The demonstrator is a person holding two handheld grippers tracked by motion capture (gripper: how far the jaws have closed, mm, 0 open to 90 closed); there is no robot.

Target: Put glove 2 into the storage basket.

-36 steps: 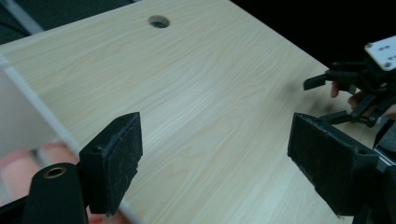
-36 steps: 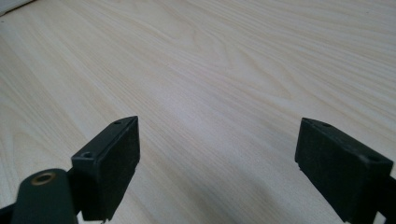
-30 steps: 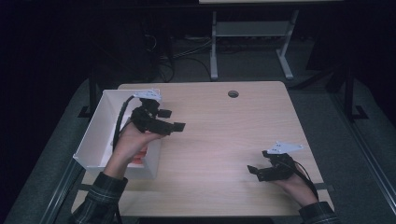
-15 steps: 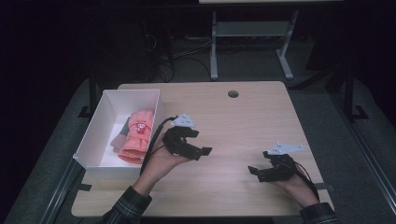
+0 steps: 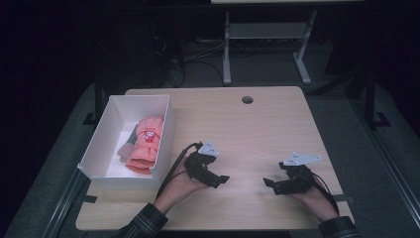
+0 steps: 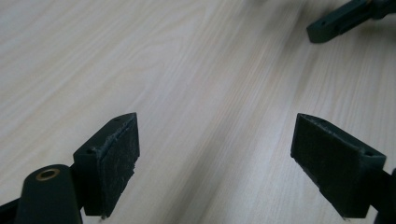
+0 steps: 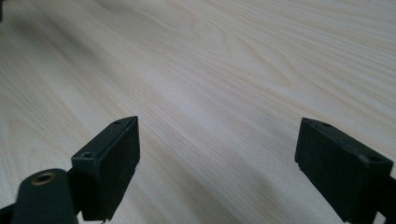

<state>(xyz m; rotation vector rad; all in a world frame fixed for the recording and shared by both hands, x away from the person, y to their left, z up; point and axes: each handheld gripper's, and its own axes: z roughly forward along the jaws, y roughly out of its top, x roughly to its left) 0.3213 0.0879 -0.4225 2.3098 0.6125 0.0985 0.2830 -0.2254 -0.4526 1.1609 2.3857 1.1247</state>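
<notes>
A white box (image 5: 99, 141) stands on the left part of the wooden table (image 5: 247, 129). Inside it lies a pink glove (image 5: 144, 146) with some grey fabric (image 5: 128, 144) beside it. My left gripper (image 5: 220, 179) rests low over the table just right of the box, jaws wide apart and empty (image 6: 215, 158). My right gripper (image 5: 270, 184) sits near the front right of the table, also open with bare wood between its jaws (image 7: 217, 163). The two grippers point toward each other. The right gripper's jaw tip (image 6: 336, 21) shows at the top of the left gripper view.
A round cable hole (image 5: 247, 99) lies near the table's far edge. Behind the table stands a grey metal frame (image 5: 262, 39) with cables on the dark floor. Bare wood stretches across the table's middle and far right.
My left gripper has left the box, moving right and toward the table's front, now down beside the box. The pink glove lies uncovered in the box. My right gripper has stayed put.
</notes>
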